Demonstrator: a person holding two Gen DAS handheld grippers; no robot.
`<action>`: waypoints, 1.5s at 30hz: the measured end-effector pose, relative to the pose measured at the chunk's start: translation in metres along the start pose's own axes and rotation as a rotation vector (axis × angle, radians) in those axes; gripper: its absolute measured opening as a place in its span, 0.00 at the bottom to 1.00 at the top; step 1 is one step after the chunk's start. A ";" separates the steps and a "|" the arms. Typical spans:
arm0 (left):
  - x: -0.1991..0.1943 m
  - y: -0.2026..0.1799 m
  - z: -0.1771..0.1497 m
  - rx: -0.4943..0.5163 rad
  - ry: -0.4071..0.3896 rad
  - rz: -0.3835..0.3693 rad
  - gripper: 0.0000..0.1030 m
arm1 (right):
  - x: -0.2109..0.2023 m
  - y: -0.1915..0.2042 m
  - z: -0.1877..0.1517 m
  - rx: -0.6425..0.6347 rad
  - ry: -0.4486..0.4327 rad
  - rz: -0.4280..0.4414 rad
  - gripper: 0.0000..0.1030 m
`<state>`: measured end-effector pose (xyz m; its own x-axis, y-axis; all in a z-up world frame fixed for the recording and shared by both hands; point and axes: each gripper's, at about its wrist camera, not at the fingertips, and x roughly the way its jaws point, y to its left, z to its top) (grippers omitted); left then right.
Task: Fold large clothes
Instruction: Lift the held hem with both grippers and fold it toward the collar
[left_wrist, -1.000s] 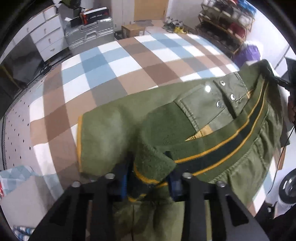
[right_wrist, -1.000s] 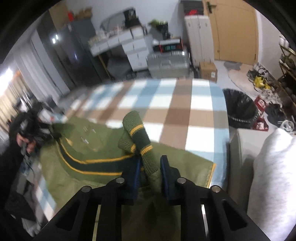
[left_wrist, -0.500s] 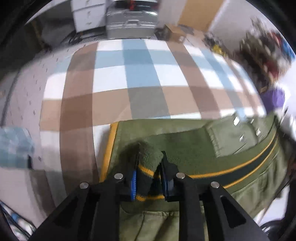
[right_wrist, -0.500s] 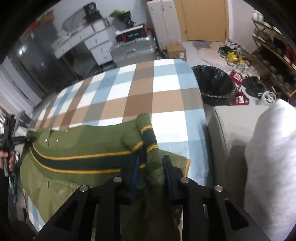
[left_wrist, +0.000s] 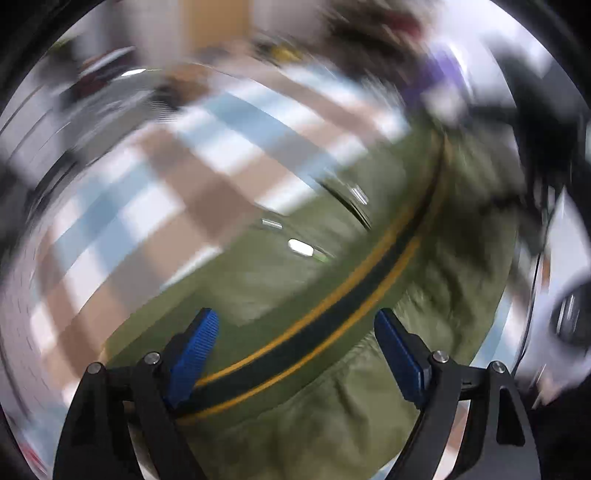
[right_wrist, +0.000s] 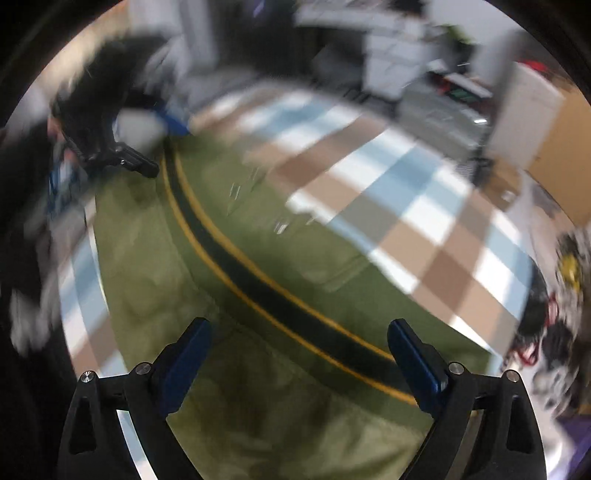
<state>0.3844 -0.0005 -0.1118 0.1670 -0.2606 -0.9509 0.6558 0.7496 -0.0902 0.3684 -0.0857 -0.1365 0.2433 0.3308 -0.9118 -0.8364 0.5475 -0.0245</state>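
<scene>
Both views heavily motion-blurred. Checked bedcover (right_wrist: 417, 206) in brown, blue, white squares. White drawer unit (right_wrist: 391, 62) beyond it; tan door (left_wrist: 218, 26) behind. Other clutter too smeared to identify.

1. Heavily motion-blurred in both views, smeared streaks worst toward far edges.
2. Evenly bright, soft indoor light; no hard shadows.
3. Strong fisheye bending, dark vignette ringing edges.
4. Sharp only nearest the lens.

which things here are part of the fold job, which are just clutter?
Job:
- green jacket, dark band with yellow stripes
- left gripper, open, jaws just opened, nothing between them
- right gripper, same

Lying about:
- checked cover beneath
- white drawers, blurred
</scene>
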 end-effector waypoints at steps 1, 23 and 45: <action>0.018 -0.011 0.006 0.065 0.050 -0.018 0.81 | 0.009 0.000 0.002 -0.025 0.026 -0.003 0.86; 0.044 -0.051 0.026 0.152 0.138 -0.079 0.49 | -0.049 0.053 -0.022 -0.041 -0.194 0.045 0.07; 0.027 -0.079 0.048 0.187 0.071 0.008 0.04 | -0.079 0.048 -0.020 0.121 -0.367 -0.090 0.04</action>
<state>0.3725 -0.0957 -0.1167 0.1246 -0.2070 -0.9704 0.7814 0.6232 -0.0326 0.2989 -0.1007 -0.0743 0.4904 0.5185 -0.7005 -0.7454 0.6660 -0.0289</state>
